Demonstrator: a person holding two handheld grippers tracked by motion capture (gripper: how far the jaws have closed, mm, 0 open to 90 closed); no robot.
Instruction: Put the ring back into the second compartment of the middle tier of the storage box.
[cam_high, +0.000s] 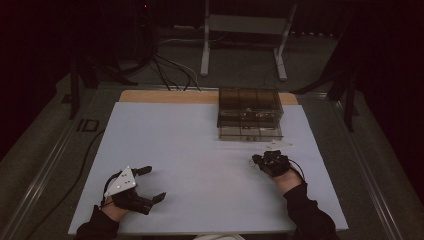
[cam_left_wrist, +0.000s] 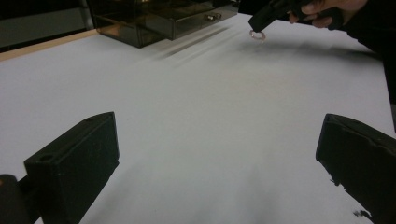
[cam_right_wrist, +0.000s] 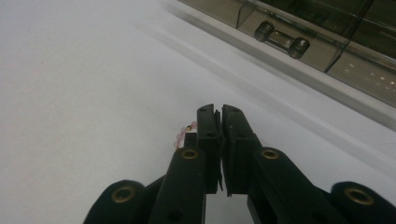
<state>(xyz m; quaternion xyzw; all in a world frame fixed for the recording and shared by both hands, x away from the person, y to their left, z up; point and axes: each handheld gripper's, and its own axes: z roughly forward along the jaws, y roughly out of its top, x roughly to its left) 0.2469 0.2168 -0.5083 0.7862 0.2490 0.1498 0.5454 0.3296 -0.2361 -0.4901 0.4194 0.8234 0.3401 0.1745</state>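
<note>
My right gripper sits on the right of the white table sheet, just in front of a smoky clear drawer box. Its jaws are pressed together, and a small loop of pink beads pokes out at their left side. In the left gripper view the same bead loop hangs from the right gripper's tip, just above the sheet. My left gripper rests at the front left with its jaws wide apart and only bare sheet between them.
The drawer box's front, with a small knobbed handle, lies close ahead of the right gripper. A few small pale things lie on the sheet before the box. Cables and a table frame stand on the floor beyond.
</note>
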